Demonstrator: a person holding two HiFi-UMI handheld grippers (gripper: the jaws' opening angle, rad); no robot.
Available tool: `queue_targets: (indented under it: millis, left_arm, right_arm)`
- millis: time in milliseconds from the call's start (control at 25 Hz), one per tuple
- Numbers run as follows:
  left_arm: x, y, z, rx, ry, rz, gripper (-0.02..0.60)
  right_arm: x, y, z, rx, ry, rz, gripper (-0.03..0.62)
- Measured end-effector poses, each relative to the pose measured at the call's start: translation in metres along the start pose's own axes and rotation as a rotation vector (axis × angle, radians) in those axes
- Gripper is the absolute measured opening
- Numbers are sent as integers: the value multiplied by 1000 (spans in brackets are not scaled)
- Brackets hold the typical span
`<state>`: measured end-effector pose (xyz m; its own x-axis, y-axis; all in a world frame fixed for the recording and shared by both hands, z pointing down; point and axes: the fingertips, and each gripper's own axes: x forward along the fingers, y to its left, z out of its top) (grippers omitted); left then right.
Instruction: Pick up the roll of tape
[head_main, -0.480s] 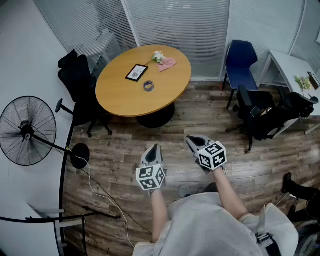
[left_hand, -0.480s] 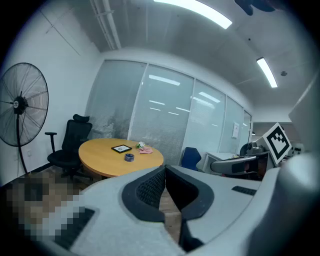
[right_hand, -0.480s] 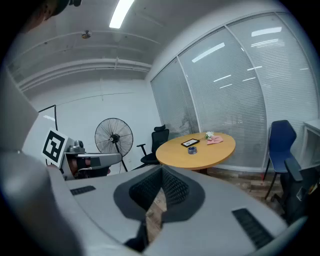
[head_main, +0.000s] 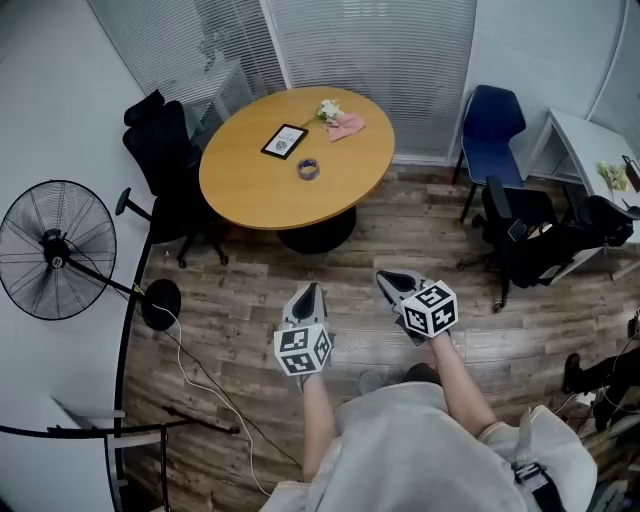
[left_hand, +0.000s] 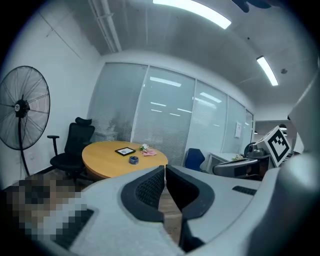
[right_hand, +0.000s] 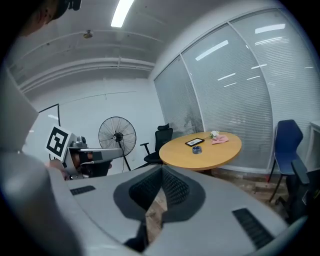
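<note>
Lying on round tan wooden table (head_main: 240, 200): small blue-grey roll of tape (head_main: 308, 169) | left gripper (head_main: 310, 292): jaws together, empty, tape well apart at 12 o'clock | right gripper (head_main: 390, 280): jaws together, empty, tape at 11 o'clock

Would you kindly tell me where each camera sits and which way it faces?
Head view: on the person's head, looking steeply down at the floor and round table; shows left gripper, right gripper, forearms, torso.
Left gripper view: on the left gripper, facing the table past its shut jaws; right gripper at right.
Right gripper view: on the right gripper, facing the table past its shut jaws; left gripper at left.
Shared: all three show the table, roll of tape and fan.
</note>
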<state>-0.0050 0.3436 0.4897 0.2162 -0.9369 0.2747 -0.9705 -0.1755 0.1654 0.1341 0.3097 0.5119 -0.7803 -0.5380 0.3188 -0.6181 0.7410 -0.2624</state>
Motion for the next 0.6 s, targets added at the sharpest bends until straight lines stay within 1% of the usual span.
queue_targets:
  millis: [120, 160, 200, 320, 400, 480, 600]
  left_arm:
    - [1, 12, 4, 17, 3, 14, 18]
    - [3, 15, 6, 23, 6, 13, 52]
    - [5, 17, 7, 30, 8, 10, 86]
    - [6, 23, 11, 41, -2, 7, 126]
    - [6, 26, 15, 54, -17, 6, 140]
    - [10, 31, 17, 83, -20, 13, 140]
    - [17, 44, 24, 85, -37, 28, 140]
  right_arm:
    - [10, 6, 2, -14, 8, 17, 10]
    - [13, 7, 4, -22, 11, 22, 35]
    - [17, 8, 6, -29, 12, 24, 44]
    - [20, 8, 10, -22, 4, 20, 81]
    - [21, 7, 13, -15, -2, 21, 115]
    - [26, 5, 16, -17, 0, 29, 156]
    - [37, 0, 23, -11, -8, 37, 177]
